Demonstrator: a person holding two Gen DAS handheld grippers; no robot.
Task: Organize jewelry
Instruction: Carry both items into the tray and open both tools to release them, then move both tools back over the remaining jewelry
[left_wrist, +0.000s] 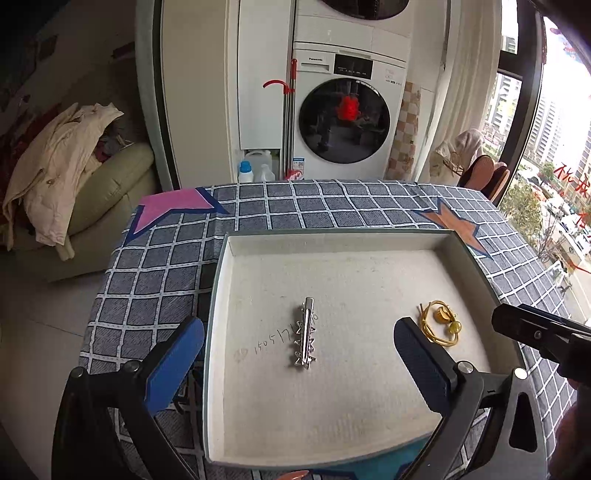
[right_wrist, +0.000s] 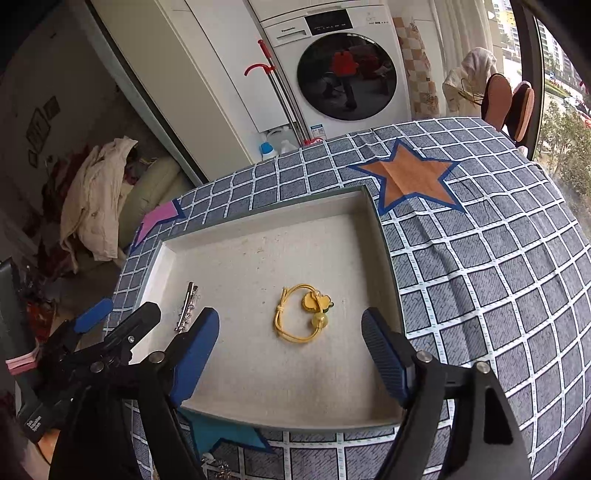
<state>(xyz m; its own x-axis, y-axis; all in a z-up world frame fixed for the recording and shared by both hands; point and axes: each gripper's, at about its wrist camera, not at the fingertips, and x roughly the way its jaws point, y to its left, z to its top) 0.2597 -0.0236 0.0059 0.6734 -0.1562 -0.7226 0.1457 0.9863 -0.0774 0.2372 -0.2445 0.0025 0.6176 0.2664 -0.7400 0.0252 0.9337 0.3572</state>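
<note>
Jewelry is lying in two pieces on the pale floor of a shallow white tray (left_wrist: 221, 295), and both claws are hanging over its near edge with nothing between their blue pads. Nearest in the left wrist view, the left gripper (left_wrist: 299, 354) is standing spread wide, framing the silver hair clip (left_wrist: 306, 334), which is resting flat left of the tray's middle, clear of the pads. Beside it to the right, the right gripper (right_wrist: 291, 350) is also standing spread, framing the yellow hair tie with its charm and bead (right_wrist: 301, 314), which is lying right of centre, well apart from the clip. Judging by this, a placing step is ending: both pieces are sitting loose in the tray. Whatever comes next is probably calling for a reach toward further pieces; a small glittery object is showing at the tablecloth's (right_wrist: 480, 277) near edge, too cut off to identify. Farther off, a washing machine (left_wrist: 343, 118) is standing behind the table.
</note>
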